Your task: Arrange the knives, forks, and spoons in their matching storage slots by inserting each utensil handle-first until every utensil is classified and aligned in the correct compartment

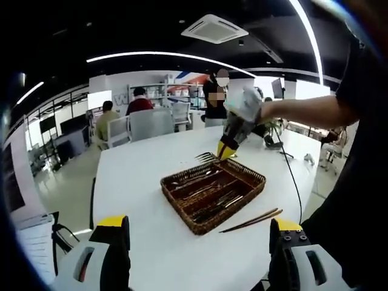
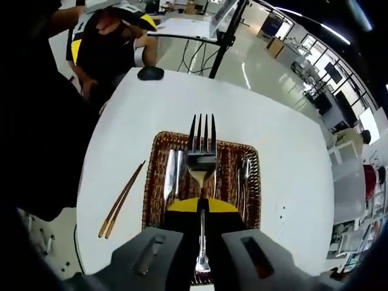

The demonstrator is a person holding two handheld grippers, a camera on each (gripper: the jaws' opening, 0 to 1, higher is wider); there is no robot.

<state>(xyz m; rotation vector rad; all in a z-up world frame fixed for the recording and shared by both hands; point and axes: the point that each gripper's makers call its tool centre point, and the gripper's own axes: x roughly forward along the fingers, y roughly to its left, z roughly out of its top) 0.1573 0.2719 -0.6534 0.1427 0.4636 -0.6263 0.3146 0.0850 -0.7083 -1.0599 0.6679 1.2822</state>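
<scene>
A brown wicker cutlery basket [image 1: 254,176] with slots stands on the white table, and several metal utensils lie in it. My right gripper [image 1: 227,150] comes in from the right above the basket's far edge, shut on a silver fork [image 1: 207,157]. In the right gripper view the fork [image 2: 202,151] points tines-away over the basket [image 2: 154,182], and its handle runs back between my right gripper's [image 2: 202,205] yellow tips. Flat utensils [image 2: 171,176] lie in the left slot, others [image 2: 244,176] in the right slot. My left gripper [image 1: 199,223] hangs wide open on the near side of the basket, holding nothing.
A pair of brown chopsticks [image 1: 251,220] [image 2: 121,200] lies on the table beside the basket. A black rounded object [image 2: 150,73] rests near the table's edge. A black cable [image 1: 292,176] crosses the table. People sit on chairs [image 1: 148,124] beyond the table.
</scene>
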